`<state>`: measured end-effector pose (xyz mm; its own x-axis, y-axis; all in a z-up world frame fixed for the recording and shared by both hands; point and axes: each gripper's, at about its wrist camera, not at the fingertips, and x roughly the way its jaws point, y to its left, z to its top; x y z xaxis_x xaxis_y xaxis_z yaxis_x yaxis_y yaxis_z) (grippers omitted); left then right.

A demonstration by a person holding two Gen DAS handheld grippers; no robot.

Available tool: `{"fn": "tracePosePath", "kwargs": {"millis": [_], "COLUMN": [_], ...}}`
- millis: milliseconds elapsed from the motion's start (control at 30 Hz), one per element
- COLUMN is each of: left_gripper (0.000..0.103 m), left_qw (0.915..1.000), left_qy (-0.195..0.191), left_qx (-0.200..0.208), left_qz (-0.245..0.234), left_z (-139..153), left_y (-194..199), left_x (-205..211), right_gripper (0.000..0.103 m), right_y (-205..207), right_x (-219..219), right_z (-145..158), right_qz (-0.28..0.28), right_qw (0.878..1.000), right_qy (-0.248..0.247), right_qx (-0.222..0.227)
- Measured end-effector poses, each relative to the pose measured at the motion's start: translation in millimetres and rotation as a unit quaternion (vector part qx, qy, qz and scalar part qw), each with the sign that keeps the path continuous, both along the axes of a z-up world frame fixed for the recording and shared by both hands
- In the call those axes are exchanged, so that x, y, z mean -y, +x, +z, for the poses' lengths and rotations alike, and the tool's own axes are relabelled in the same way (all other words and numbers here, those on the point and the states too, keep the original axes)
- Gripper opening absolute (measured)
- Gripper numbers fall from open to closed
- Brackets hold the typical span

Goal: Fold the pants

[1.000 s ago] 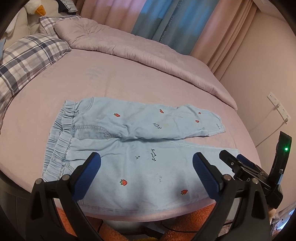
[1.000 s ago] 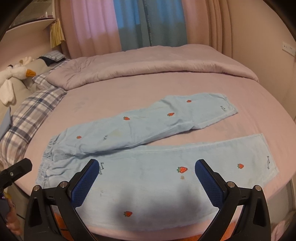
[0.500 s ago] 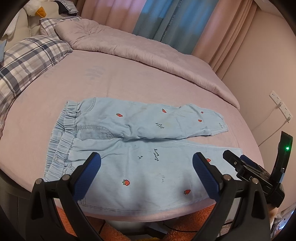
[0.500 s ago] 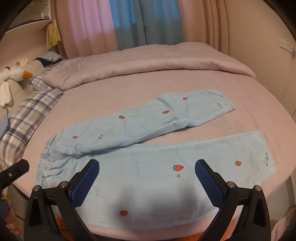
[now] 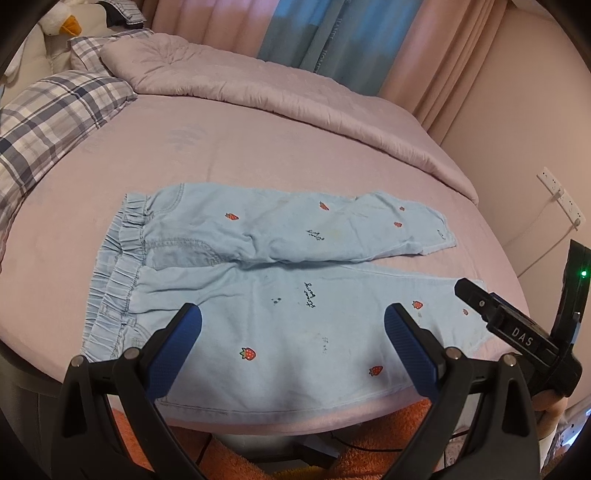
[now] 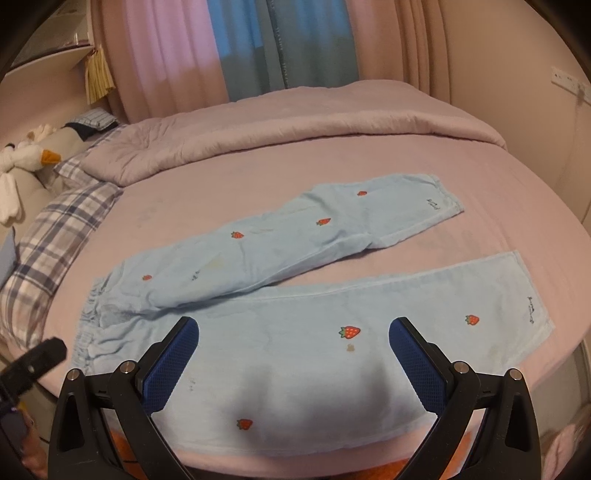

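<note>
Light blue pants (image 5: 266, 280) with small red strawberries lie flat on the pink bed, waistband to the left and legs spread apart to the right. They also show in the right wrist view (image 6: 295, 295). My left gripper (image 5: 291, 343) is open and empty, hovering over the near leg by the bed's front edge. My right gripper (image 6: 293, 363) is open and empty over the same leg further right; its body shows in the left wrist view (image 5: 517, 328).
A folded pink quilt (image 5: 280, 92) lies across the far side of the bed. Plaid pillows (image 5: 48, 110) and a plush duck (image 5: 66, 22) sit at the left. Curtains and a wall with sockets (image 5: 561, 195) stand behind. Orange cloth (image 5: 258, 454) lies below the bed's edge.
Both grippers have drifted slightly back and up, so the pants sit a little farther away in both views. Both stay open.
</note>
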<state>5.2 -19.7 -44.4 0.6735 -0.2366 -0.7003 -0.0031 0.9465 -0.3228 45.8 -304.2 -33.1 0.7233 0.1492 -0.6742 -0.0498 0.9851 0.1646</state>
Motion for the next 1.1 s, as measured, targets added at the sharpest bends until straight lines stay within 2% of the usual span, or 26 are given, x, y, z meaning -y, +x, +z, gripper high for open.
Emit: {"fn": "tracePosePath", "kwargs": {"millis": [833, 1100], "left_gripper": [0.097, 0.096], "left_qw": [0.9989, 0.9988], "left_qy": [0.022, 0.03], "left_qx": [-0.035, -0.032], "left_qz": [-0.02, -0.02], "left_z": [-14.7, -14.3], "left_y": [14.8, 14.2], "left_x": [20.5, 23.2], "right_gripper": [0.103, 0.103], "right_y": [-0.2, -1.5], "right_x": [22.5, 33.0], "right_z": [-11.6, -13.7], "right_qz": [-0.034, -0.048], "right_qw": [0.999, 0.998], "right_qy": [0.011, 0.013], "right_qx": [-0.029, -0.034]}}
